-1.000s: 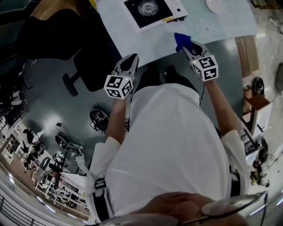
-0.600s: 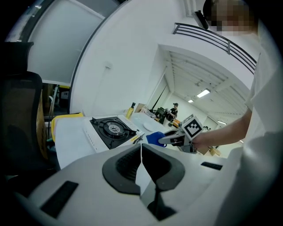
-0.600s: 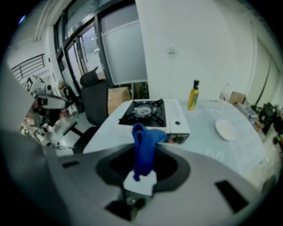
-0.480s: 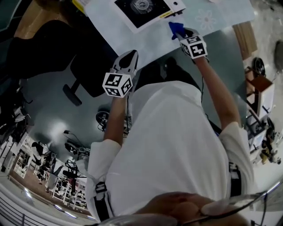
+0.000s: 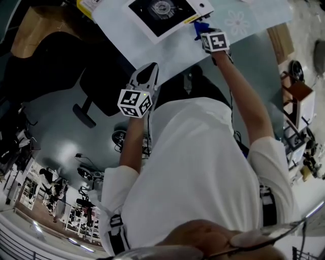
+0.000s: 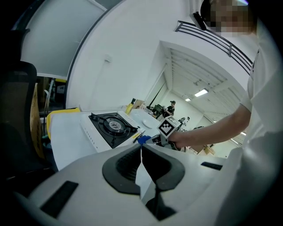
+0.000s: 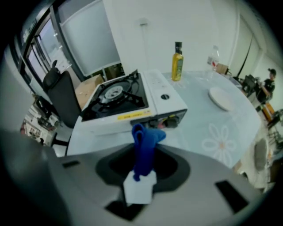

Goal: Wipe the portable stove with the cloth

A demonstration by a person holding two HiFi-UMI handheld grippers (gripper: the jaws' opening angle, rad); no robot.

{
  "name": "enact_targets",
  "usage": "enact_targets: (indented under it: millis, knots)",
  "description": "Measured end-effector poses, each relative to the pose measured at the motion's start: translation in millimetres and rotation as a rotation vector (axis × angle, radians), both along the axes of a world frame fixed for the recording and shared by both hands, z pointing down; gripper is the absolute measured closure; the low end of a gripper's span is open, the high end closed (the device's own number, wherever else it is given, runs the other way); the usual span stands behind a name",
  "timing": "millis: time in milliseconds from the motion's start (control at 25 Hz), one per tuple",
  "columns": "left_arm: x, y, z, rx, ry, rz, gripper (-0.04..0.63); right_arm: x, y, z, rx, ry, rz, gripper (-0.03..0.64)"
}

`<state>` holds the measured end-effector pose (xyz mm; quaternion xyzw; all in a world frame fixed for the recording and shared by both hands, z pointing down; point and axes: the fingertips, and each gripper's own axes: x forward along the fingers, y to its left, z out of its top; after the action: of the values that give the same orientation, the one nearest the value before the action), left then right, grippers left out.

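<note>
Head view looks down over a person (image 5: 203,162) in a white shirt standing at the near edge of a pale table (image 5: 172,48), with a tool in each hand. The right gripper (image 5: 205,31) is stretched out over the table, and its jaws are clamped on a blue cloth (image 5: 199,28). The cloth sits just off the near right corner of the portable stove (image 5: 161,10), which lies at the far side of the table. No view shows whether the cloth touches the stove.

Seen from the right gripper view, the cloth stands up as a bunched tuft from between the closed jaws. Behind it are the stove's front panel and its yellow label strip. The stove's black burner top lies to the left of its white control section. Beyond the stove stands an oil bottle (image 7: 177,55) with a dark cap, and a white plate (image 7: 221,98) rests further right on the table.

The left gripper (image 5: 150,67) is held back near the person's body, at the table's near edge and well apart from the stove. Its own view shows the two dark pads meeting at their tips with nothing held between them. A black office chair (image 5: 101,76) stands on the floor to the left.
</note>
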<state>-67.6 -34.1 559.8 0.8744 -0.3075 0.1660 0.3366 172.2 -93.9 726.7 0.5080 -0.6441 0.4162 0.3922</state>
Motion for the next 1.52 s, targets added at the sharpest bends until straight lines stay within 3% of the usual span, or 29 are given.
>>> enact_targets:
  millis: [120,880,1520]
  knots:
    - [-4.7,-5.1,1.3,-0.006,0.005,-0.013,0.557,-0.8,-8.9,6.8,-0.008,0.009,0.009,0.494]
    - [-26.2,-5.4,4.1,-0.019,0.049,-0.068,0.557,-75.0,-19.0,6.9,0.058,-0.02,-0.2,0.494]
    - [-34.5,3.1,1.6,-0.009,0.094,-0.145,0.557,-122.0,1.4,-6.6,0.026,-0.048,-0.297,0.494]
